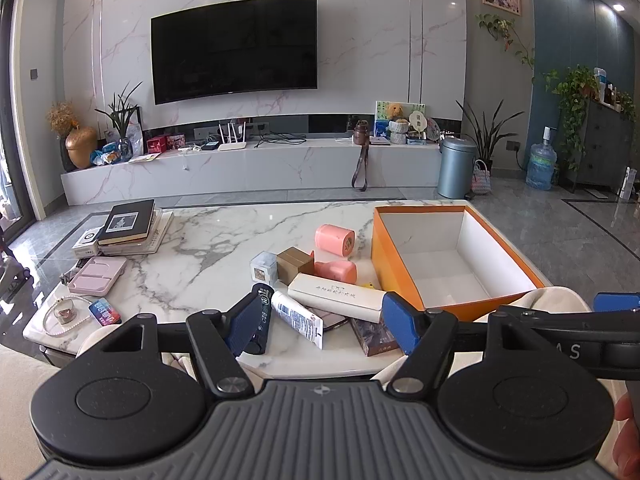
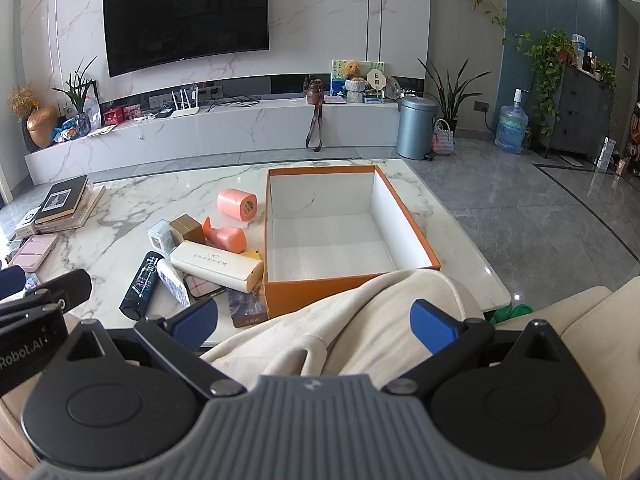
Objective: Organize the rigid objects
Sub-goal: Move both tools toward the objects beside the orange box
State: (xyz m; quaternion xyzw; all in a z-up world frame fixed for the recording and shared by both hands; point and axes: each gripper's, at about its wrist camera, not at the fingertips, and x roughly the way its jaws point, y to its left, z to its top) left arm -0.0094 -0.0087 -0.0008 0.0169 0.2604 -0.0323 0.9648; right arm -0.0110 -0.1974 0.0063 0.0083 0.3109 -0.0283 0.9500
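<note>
The left gripper (image 2: 24,300) body reads "Robot.AI"; other labels are illegible.

Marble table (image 2: 132,200) bears orange box (image 2: 344,288), books (image 2: 60,204).

One orange box (image 2: 348,286) stands empty on the table (image 2: 132,208) — beside it two pink containers (image 2: 237,205), one cream case (image 2: 216,266), one black bottle (image 2: 143,285), one white tube (image 2: 173,282) and two small cartons (image 2: 187,230).
</note>
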